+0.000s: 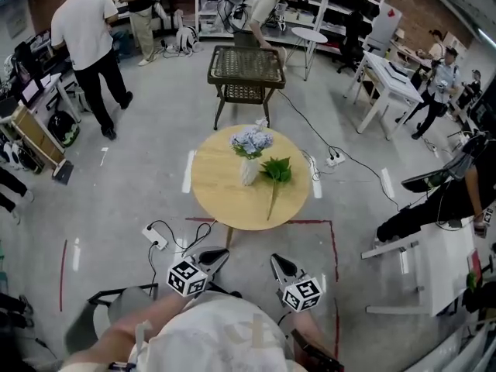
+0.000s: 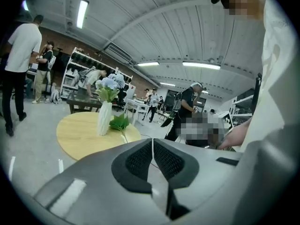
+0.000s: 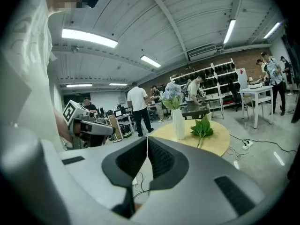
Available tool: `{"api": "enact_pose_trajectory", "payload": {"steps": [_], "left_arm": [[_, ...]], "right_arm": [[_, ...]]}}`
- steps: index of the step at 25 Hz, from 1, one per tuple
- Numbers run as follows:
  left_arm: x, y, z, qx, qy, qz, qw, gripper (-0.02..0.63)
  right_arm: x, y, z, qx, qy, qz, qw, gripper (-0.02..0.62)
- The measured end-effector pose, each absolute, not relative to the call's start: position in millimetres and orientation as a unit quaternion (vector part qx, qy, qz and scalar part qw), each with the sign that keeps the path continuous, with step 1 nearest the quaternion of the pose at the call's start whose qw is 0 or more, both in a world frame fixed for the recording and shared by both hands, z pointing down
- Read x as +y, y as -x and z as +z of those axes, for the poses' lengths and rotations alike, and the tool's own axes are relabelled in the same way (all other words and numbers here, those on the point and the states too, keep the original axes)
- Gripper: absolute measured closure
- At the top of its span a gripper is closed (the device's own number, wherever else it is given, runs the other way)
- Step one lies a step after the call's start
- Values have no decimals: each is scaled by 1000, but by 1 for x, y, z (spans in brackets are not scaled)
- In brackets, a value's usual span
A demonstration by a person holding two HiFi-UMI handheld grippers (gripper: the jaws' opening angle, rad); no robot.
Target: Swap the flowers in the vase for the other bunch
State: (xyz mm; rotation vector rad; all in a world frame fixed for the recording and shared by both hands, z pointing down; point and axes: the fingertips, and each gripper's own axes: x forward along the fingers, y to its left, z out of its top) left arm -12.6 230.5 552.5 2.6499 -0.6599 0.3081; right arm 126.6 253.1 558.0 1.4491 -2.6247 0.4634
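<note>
Standing in the white vase (image 1: 249, 170), the blue flowers (image 1: 251, 140) sit about mid-bench on the round wooden bench (image 1: 221, 194). The other bunch (image 1: 276, 169), green leaves on a long stem, lies flat just right of the vase, its stem running toward me. Now the claws: my left claw (image 1: 215, 256) and my right claw (image 1: 282, 264) hang side by side short of the bench's near edge, well apart from vase and bunch, both pointing at the bench. Left jaws are pressed together with nothing between them, and the right jaws are the same, closed and empty. Out past the far edge there's a dark wicker table (image 1: 246, 67). Near left on the floor lies a white power strip (image 1: 155, 237), and red tape lines (image 1: 335, 242) mark the floor near right.
</note>
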Motion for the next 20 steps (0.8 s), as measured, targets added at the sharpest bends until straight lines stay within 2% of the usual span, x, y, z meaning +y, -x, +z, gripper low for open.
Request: {"api": "enact_pose_trajectory", "payload": {"steps": [20], "left_arm": [[227, 15, 549, -244, -942, 111, 201, 591]], "right_arm": [[248, -127, 564, -859, -480, 168, 61, 586]]}}
